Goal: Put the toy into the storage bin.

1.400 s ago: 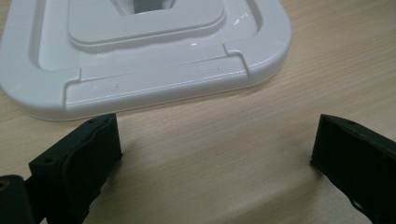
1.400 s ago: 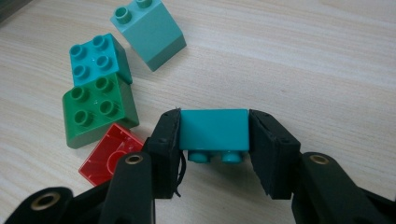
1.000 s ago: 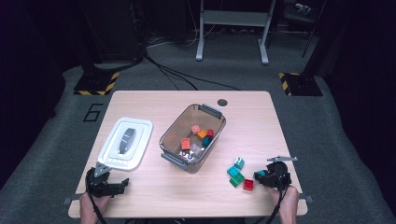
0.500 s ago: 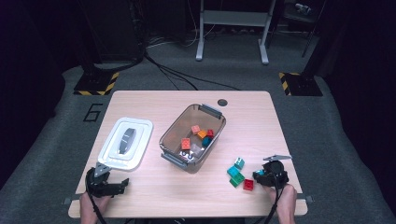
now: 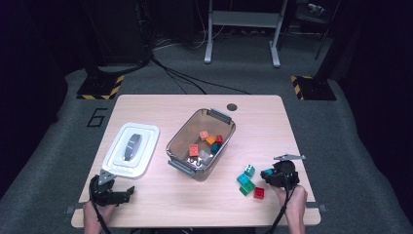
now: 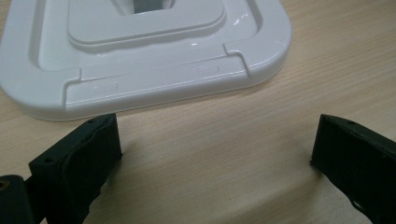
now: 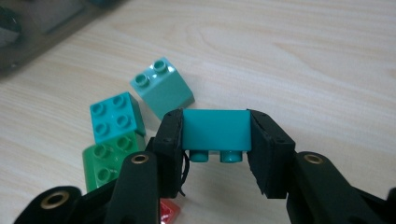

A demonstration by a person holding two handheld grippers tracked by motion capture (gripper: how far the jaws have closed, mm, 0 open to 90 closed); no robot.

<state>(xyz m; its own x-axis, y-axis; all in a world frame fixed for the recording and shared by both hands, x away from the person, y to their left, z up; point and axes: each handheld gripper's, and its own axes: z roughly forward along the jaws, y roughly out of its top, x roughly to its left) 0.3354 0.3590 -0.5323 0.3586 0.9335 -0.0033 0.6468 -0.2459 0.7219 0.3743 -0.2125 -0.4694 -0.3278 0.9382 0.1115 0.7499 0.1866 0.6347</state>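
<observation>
right gripper [image 7: 215,140]: jaws narrowed onto a teal plastic building block [image 7: 215,130], pads pressed flat against its two sides, studs pointing toward the camera, at the table's near right corner.
loose blocks: a pale mint sloped block [image 7: 162,87], a teal square four-stud block [image 7: 116,116] and a green block [image 7: 106,163] lie close together on the wood just beside the held one; a red block [image 5: 259,192] sits near them.
left gripper [image 6: 215,149]: jaws spread wide with bare wood between them, just short of the white plastic lid [image 6: 154,79].
bin: clear grey plastic tub [image 5: 181,146] at the centre of the light wooden table [image 5: 160,105], orange and red blocks inside.
</observation>
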